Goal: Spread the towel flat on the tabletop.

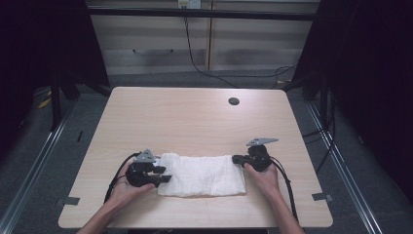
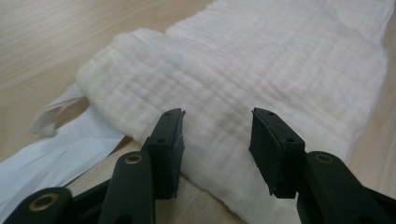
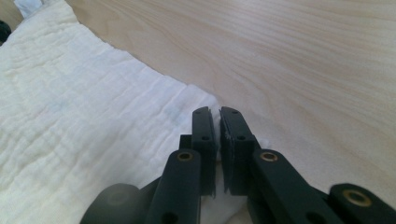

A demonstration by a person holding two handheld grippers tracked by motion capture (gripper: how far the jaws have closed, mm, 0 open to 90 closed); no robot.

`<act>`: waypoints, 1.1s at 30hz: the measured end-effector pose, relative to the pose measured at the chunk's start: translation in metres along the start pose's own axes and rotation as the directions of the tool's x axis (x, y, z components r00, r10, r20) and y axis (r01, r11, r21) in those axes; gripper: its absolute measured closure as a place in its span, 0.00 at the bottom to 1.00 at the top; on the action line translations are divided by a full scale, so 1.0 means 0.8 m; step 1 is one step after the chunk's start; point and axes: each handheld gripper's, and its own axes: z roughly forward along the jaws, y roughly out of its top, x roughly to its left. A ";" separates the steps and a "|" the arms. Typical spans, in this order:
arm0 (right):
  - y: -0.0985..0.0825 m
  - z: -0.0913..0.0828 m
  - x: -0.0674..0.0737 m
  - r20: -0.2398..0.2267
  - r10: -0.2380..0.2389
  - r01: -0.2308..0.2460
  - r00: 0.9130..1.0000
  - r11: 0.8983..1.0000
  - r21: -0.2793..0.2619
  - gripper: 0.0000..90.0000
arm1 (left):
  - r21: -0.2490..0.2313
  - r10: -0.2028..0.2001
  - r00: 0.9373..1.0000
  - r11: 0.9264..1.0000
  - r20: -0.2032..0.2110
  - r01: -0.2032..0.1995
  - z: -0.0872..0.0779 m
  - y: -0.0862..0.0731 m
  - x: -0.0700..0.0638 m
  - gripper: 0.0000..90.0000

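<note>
A white folded cloth (image 1: 202, 175) lies flat near the front edge of the wooden table (image 1: 195, 117). My left gripper (image 1: 163, 174) is at the cloth's left end. In the left gripper view it (image 2: 217, 140) stands open, its pads (image 2: 170, 140) low over the near edge of the cloth (image 2: 243, 70) without pressing on it. A thin white strip (image 2: 60, 149) sticks out from under that end. My right gripper (image 1: 235, 159) is at the cloth's far right corner. In the right gripper view it (image 3: 218, 140) is shut on the corner of the cloth (image 3: 70, 107).
A round dark cable hole (image 1: 234, 101) sits near the table's back right. Bare wood (image 3: 303, 70) stretches beyond the cloth. Behind the table are a pale cabinet (image 1: 204, 44) and hanging cables (image 1: 195, 58); dark curtains flank both sides.
</note>
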 end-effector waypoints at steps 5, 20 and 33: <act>0.002 0.004 0.002 -0.002 -0.013 0.013 1.000 1.000 -0.003 0.95 | -0.075 -0.056 0.997 0.996 -0.058 0.052 -0.009 0.017 0.023 0.63; 0.003 0.004 0.004 0.006 -0.031 0.031 1.000 1.000 0.000 0.95 | -0.030 -0.075 0.991 0.997 -0.109 0.072 0.024 0.024 0.058 0.73; 0.003 -0.001 0.000 0.000 -0.012 0.012 1.000 1.000 -0.012 0.95 | -0.058 -0.092 0.992 0.994 -0.086 0.087 0.015 0.019 0.064 0.96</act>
